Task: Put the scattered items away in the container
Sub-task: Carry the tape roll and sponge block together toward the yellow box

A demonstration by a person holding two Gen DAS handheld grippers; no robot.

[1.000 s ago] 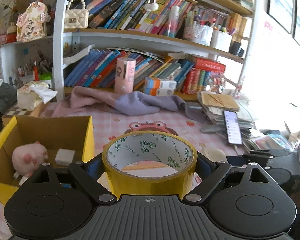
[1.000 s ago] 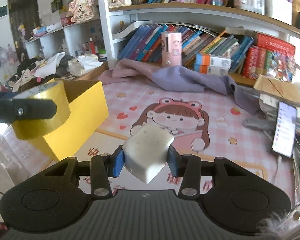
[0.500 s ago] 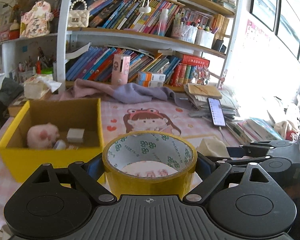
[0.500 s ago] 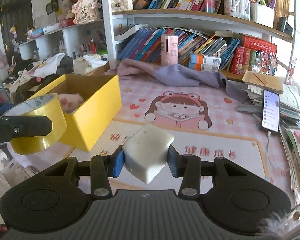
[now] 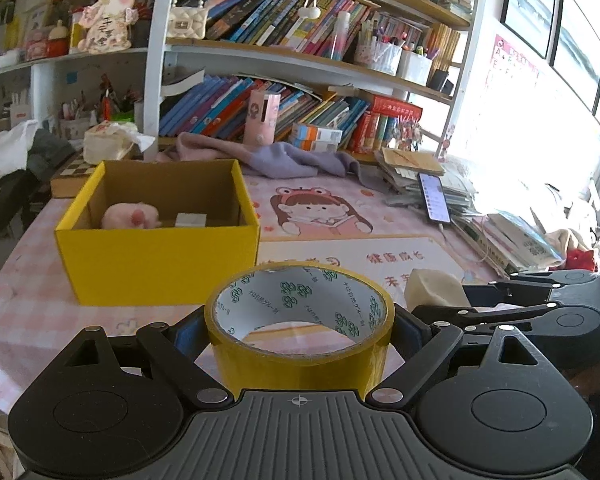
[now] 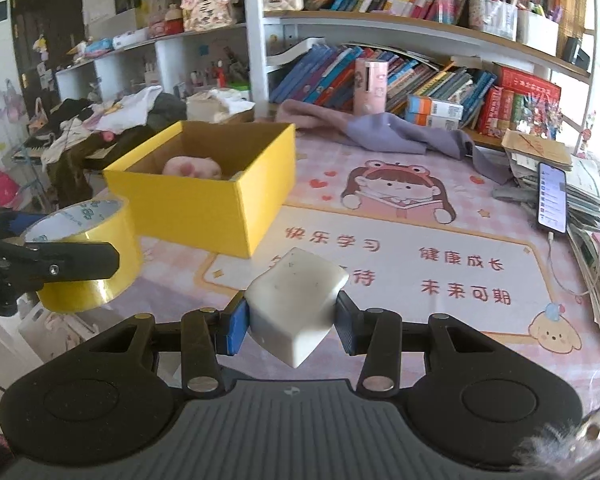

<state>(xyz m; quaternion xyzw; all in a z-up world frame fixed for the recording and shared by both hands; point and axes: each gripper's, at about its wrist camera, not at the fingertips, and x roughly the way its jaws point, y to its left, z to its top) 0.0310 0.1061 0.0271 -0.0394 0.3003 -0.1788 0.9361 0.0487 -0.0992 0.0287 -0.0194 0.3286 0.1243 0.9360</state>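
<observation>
A: Carrying both finds toward the open yellow cardboard box at eleven o'clock?

B: Yes. Left gripper clamps the yellow tape roll; right gripper pinches the off-white foam cube. Next: hover above the box, then release.

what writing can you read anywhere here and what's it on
"快乐学习" on the desk mat.
"健康成长" on the same mat.
"未来可期" on the same mat.
A fourth phrase is hidden behind the white block.
Print inside the tape roll, the book spines and the phone screen: too small to read.
</observation>
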